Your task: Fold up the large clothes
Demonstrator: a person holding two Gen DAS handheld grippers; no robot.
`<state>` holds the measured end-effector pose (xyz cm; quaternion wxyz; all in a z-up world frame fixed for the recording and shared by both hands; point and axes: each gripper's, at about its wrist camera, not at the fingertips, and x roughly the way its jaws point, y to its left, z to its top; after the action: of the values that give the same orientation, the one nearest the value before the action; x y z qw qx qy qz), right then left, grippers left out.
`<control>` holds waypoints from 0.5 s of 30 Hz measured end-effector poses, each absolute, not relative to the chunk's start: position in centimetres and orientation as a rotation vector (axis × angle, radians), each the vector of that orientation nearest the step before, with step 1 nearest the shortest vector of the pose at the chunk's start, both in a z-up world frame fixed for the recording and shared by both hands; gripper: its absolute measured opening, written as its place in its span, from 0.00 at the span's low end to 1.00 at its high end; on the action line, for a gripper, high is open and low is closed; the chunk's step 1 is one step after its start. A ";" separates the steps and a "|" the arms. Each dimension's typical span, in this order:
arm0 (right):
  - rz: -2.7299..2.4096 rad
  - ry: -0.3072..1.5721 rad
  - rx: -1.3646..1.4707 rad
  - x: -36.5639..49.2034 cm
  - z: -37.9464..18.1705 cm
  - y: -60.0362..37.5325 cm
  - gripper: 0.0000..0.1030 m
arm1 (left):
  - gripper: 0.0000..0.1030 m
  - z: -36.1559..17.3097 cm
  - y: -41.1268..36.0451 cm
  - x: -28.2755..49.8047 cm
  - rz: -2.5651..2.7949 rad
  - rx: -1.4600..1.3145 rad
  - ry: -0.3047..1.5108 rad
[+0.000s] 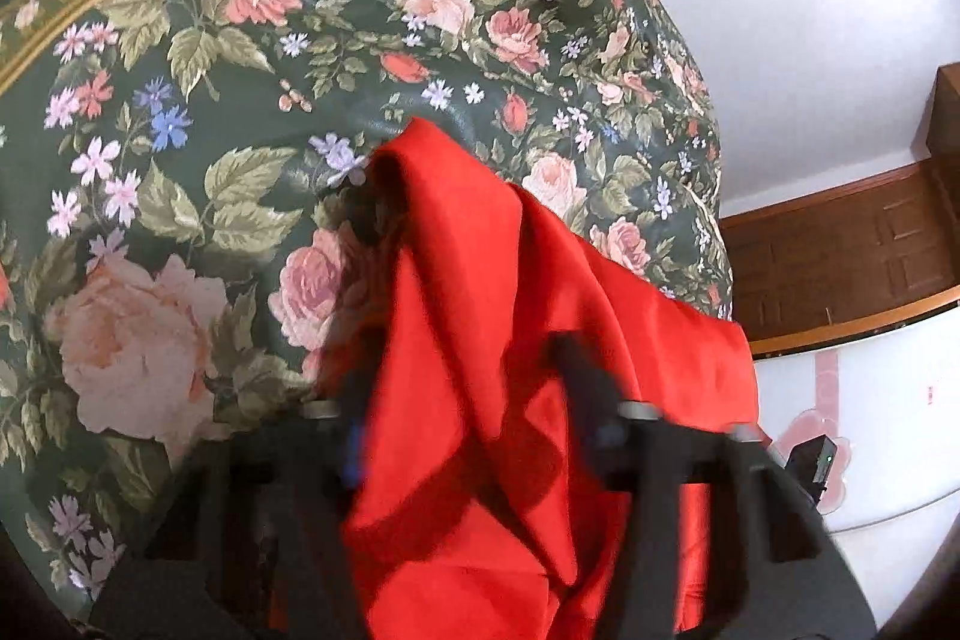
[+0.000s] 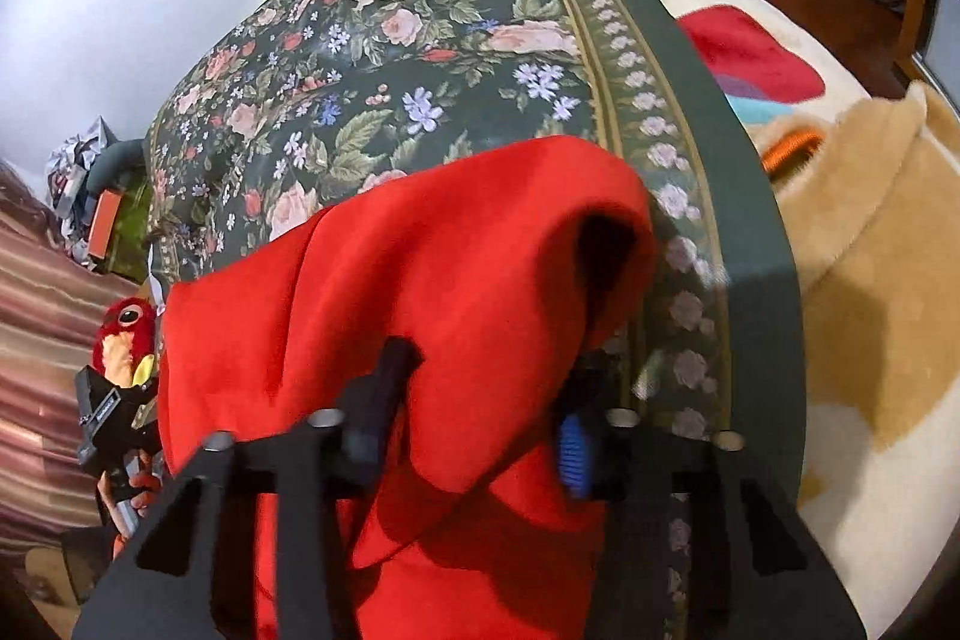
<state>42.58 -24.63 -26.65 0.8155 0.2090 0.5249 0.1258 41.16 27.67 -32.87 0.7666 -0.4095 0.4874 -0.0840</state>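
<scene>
Black fingers of the left gripper (image 1: 456, 370) and right gripper (image 2: 486, 388) each pinch a bunch of the red cloth (image 1: 480, 340), which hangs over the flowery bedspread (image 1: 180, 100) (it looks slippery). It could slide out if one side tugs harder.

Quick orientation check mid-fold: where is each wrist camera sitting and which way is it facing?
Left wrist: on the left gripper, angled down over its fingers at the red garment bunched between them, on the floral bedspread.
Right wrist: on the right gripper, angled down at the same garment; the left gripper and a hand show at left.
Shared: garment, bedspread.
</scene>
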 end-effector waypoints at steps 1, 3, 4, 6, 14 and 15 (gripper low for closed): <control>0.266 1.111 0.431 42.6 -26.2 -24.5 0.17 | 0.20 -32.7 27.7 41.0 -0.178 -0.877 1.059; 0.274 1.081 0.419 42.5 -25.1 -24.4 0.14 | 0.15 -31.8 27.5 40.4 -0.165 -0.830 1.038; 0.277 1.069 0.412 42.6 -24.6 -24.3 0.13 | 0.14 -31.1 27.3 40.2 -0.152 -0.798 1.026; 0.285 1.038 0.390 42.5 -23.2 -24.0 0.12 | 0.13 -29.4 27.0 39.6 -0.127 -0.722 0.998; 0.315 0.939 0.331 44.4 -19.9 -21.9 0.11 | 0.12 -21.9 27.1 39.1 -0.080 -0.543 0.842; 0.314 0.932 0.328 44.8 -19.9 -21.5 0.11 | 0.12 -21.5 27.2 39.4 -0.073 -0.528 0.832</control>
<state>44.80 -21.48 -19.90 0.8686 0.1569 0.4454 0.1499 39.36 27.19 -21.55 0.8805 -0.2532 0.3993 -0.0350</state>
